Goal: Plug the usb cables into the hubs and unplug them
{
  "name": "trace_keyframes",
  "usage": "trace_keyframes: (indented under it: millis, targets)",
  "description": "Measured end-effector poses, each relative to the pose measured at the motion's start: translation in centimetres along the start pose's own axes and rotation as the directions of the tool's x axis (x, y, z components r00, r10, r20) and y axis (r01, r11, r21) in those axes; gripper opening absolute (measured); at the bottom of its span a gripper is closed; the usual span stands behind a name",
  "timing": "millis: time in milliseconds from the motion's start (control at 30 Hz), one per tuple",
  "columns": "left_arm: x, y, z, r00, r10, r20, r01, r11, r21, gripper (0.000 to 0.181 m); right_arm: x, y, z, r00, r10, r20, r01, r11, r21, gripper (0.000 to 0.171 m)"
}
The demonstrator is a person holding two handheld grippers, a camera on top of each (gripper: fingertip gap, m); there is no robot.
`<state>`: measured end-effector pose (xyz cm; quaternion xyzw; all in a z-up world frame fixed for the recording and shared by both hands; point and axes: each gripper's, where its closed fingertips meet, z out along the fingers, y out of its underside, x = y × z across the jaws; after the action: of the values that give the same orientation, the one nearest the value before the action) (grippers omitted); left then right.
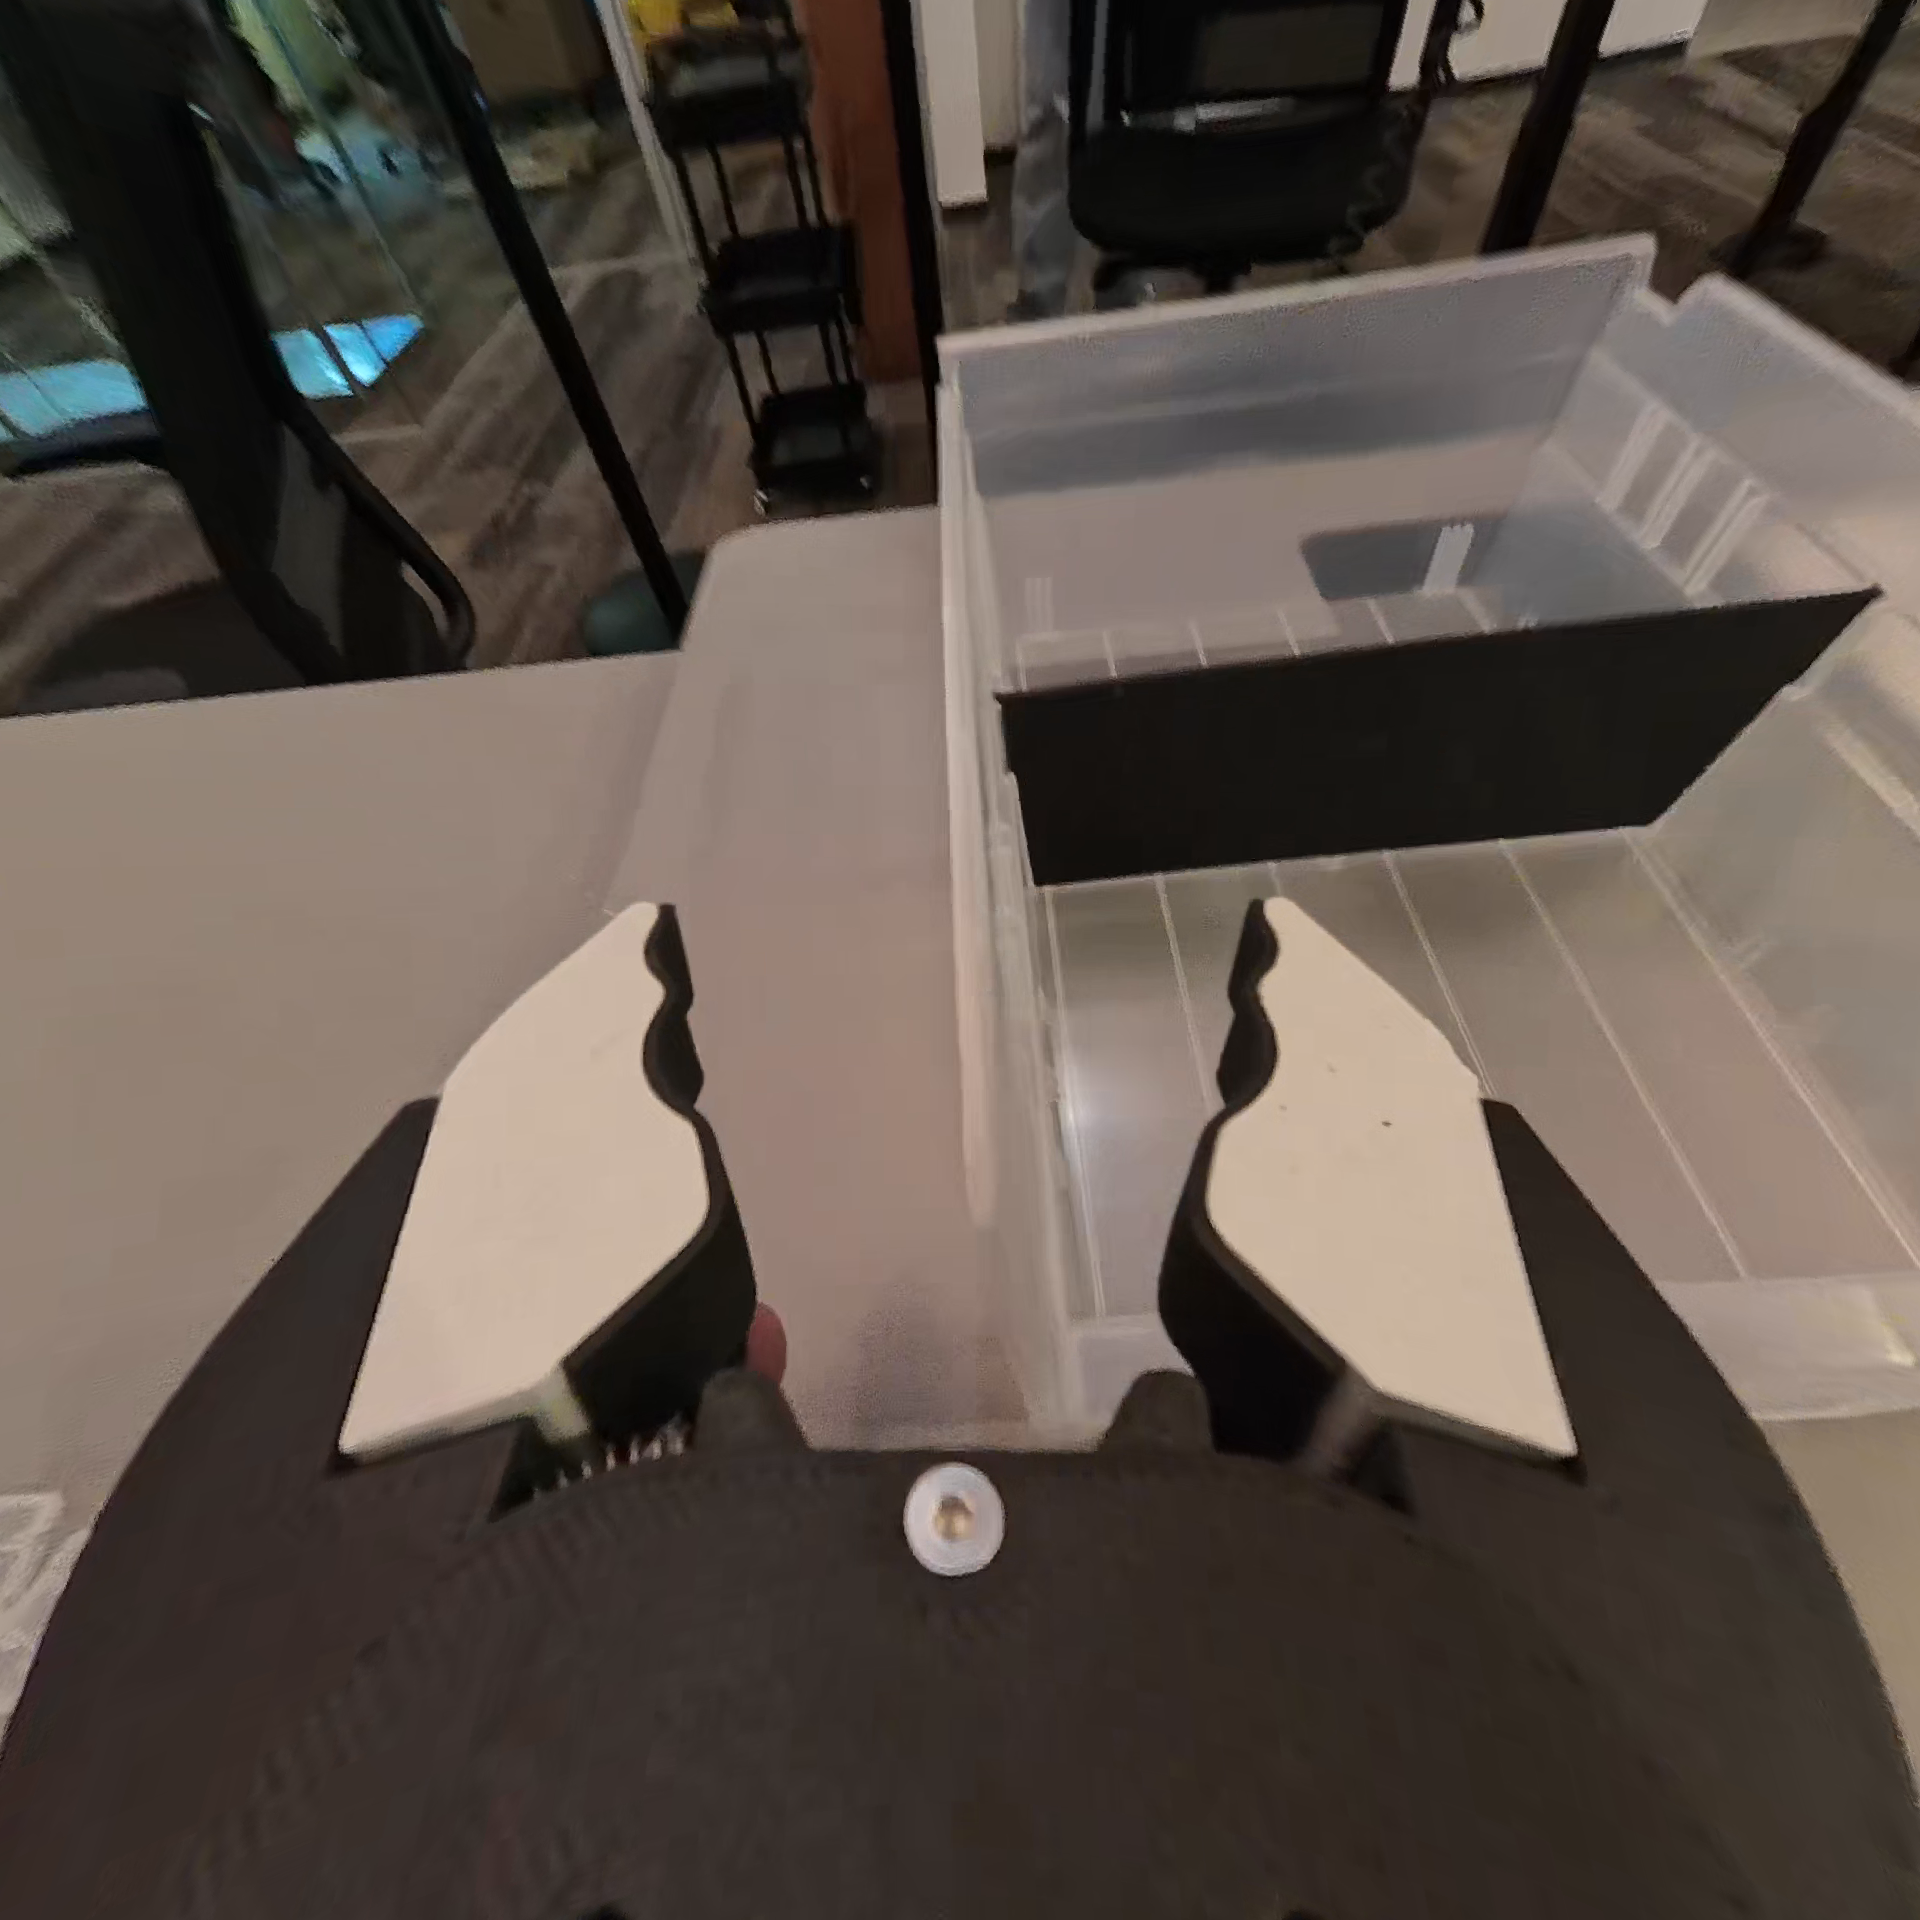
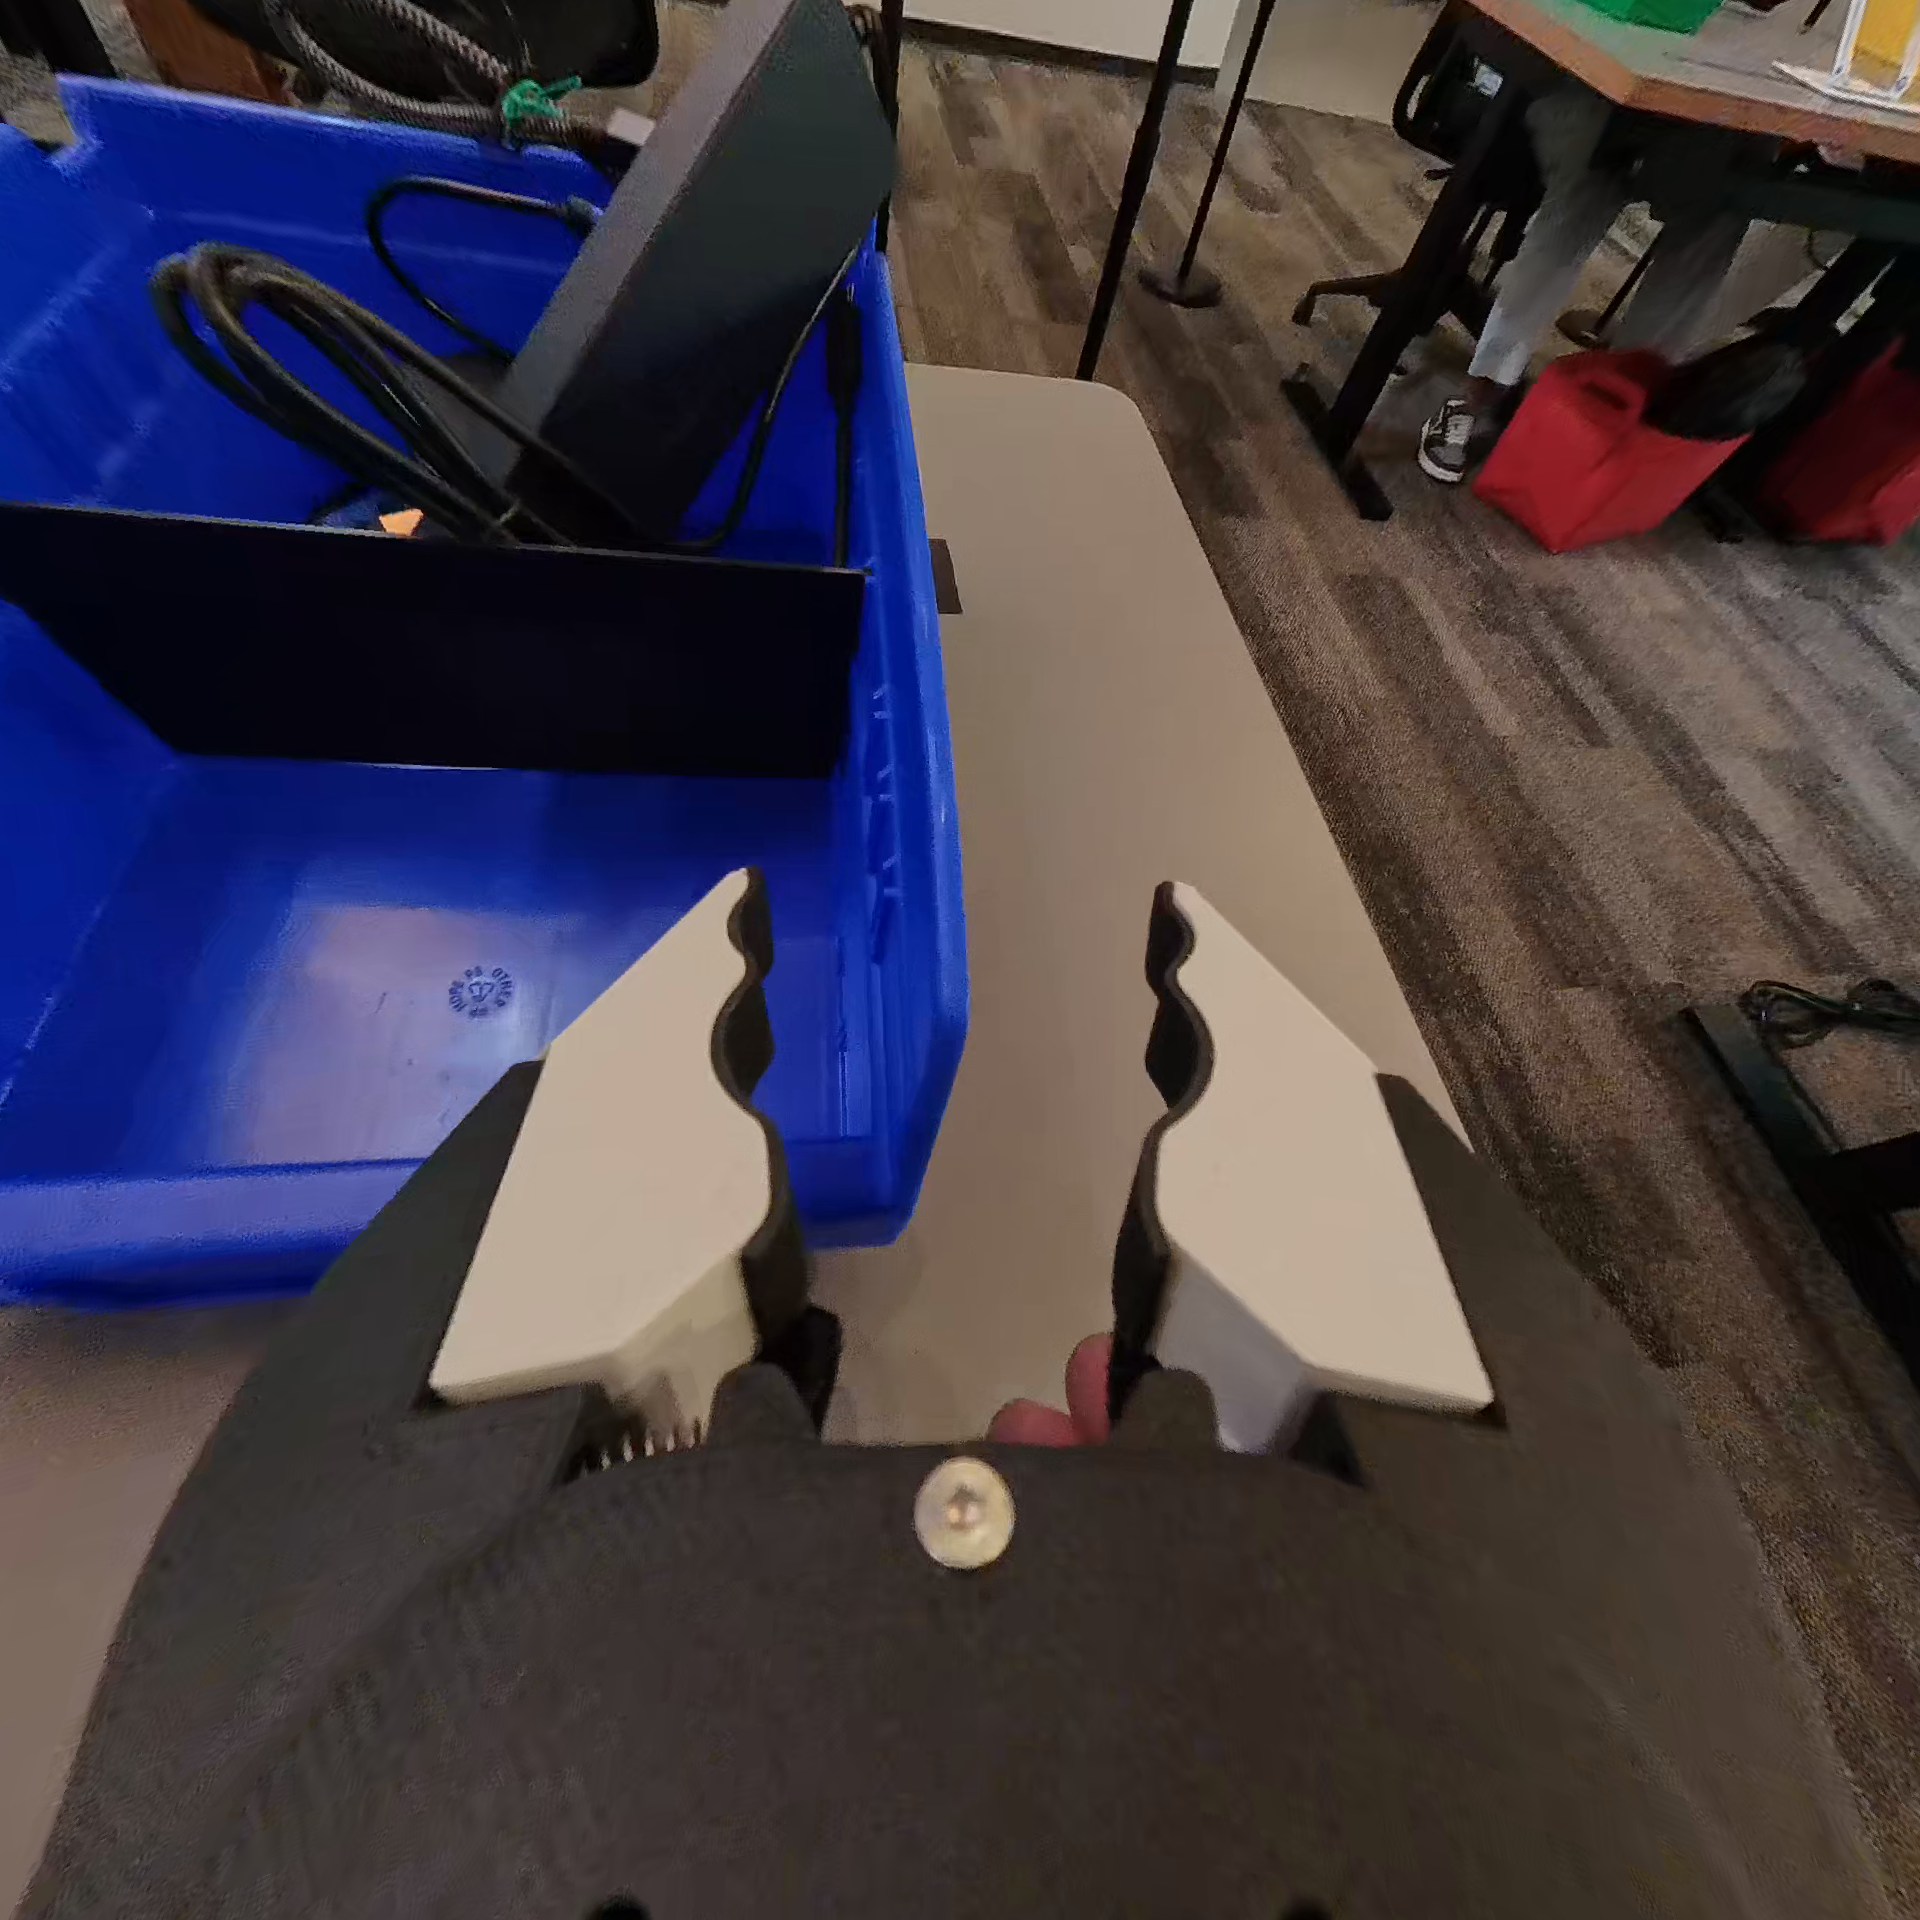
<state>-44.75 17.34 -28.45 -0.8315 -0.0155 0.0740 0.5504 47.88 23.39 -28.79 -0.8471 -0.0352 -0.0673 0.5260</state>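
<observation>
My left gripper (image 1: 966,914) is open and empty, held above the grey table, its right finger over the near compartment of a clear plastic bin (image 1: 1039,1143). A black divider (image 1: 1434,748) splits that bin; a dark flat object (image 1: 1382,561) lies in the far compartment. My right gripper (image 2: 961,894) is open and empty, straddling the right wall of a blue bin (image 2: 894,727). Coiled black cables (image 2: 312,364) lie in the blue bin's far compartment behind a black divider (image 2: 468,655). A loose black panel (image 2: 717,239) leans there. No hub is clearly visible.
The grey table (image 2: 1091,727) ends just right of the blue bin, with carpet floor beyond. A person's legs (image 2: 1538,260) and red bags (image 2: 1600,457) are at a far desk. In the left wrist view, a black cart (image 1: 790,312) and an office chair (image 1: 1236,135) stand beyond the table (image 1: 312,935). About 95 centimeters separates my left fingertips from my right. The left tips stand about 25 centimeters off the dark flat object (image 1: 1382,561).
</observation>
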Motion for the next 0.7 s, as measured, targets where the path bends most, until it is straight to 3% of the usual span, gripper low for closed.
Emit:
trace_keyframes:
  millis: [67,167,233,367,467,700]
  targets:
    - [0.7,0.9,1.0,1.0,-0.001,-0.029,0.0,0.999,-0.033,0.097,-0.3,0.4,0.9,1.0,-0.01,0.013,0.01,1.0,-0.017,0.066]
    - [1.6,1.2,2.0,0.997,-0.025,-0.068,0.022,0.999,-0.045,0.08,-1.0,0.2,1.8,0.997,0.041,0.064,-0.04,0.999,-0.013,0.049]
    - [1.7,1.6,2.6,0.996,-0.047,-0.077,0.042,0.997,-0.066,0.073,-1.4,0.0,2.3,0.994,0.055,0.093,-0.054,0.998,-0.017,0.027]
    - [1.4,1.5,3.2,0.991,-0.108,-0.085,0.102,0.992,-0.068,0.052,-1.6,-0.3,2.9,0.993,0.053,0.102,-0.051,0.998,-0.023,0.008]
    - [0.4,1.5,3.5,0.988,-0.14,-0.062,0.135,0.988,-0.08,0.011,-1.9,-0.2,2.9,0.987,0.064,0.147,-0.062,0.998,-0.023,0.003]
    - [0.9,1.5,3.2,0.979,-0.156,-0.128,0.151,0.987,-0.049,0.005,-3.8,0.1,1.6,0.981,0.05,0.185,-0.044,0.998,-0.035,0.002]
